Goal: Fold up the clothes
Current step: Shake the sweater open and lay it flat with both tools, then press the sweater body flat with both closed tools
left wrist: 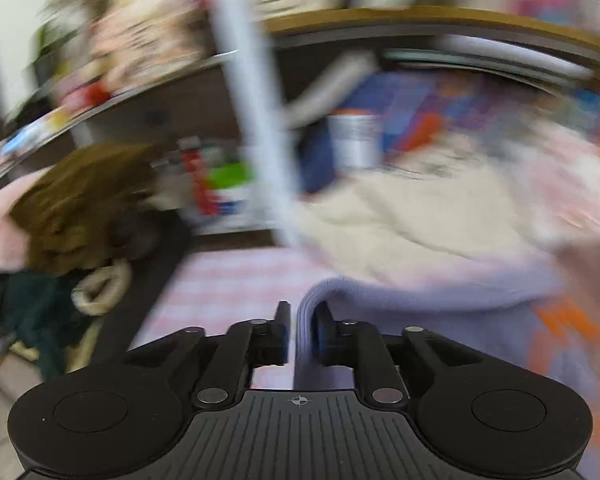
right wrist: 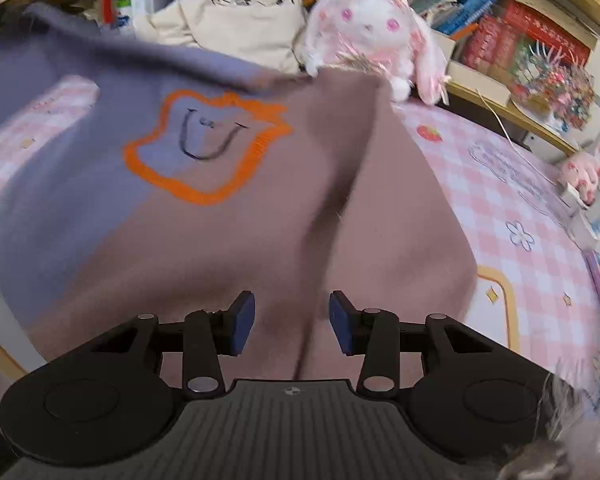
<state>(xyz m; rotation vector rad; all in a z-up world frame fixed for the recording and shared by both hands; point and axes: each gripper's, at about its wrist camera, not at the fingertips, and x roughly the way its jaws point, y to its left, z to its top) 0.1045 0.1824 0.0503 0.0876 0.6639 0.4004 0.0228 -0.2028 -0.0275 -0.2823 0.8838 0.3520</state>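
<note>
left wrist view, heavily motion-blurred: a lavender garment [left wrist: 420, 320] comes up from the right, and a folded edge of it runs straight into the narrow gap of the left gripper [left wrist: 302, 334]. the jaws stand almost together with the cloth pinched between them, its ribbed edge trailing down toward the camera. under it lies a pink checked cloth [left wrist: 228, 288]. behind are a cream bag [left wrist: 400, 216], a white post [left wrist: 256, 120] and a brown fluffy thing [left wrist: 80, 200] at the left, all smeared.

in the right wrist view the same garment fills the middle, lavender at the left and brownish-mauve at the right, with an orange-outlined drawing [right wrist: 208, 148] on it and a dark crease running down toward the camera. the right gripper [right wrist: 292, 326] hangs over it with jaws moderately apart; the blue pads [right wrist: 244, 322] flank the crease without pressing on it, so nothing is gripped. the garment lies spread on the pink checked cloth. a pink and white plush rabbit [right wrist: 376, 32] sits just past its far edge, with bookshelves [right wrist: 500, 32] behind.
</note>
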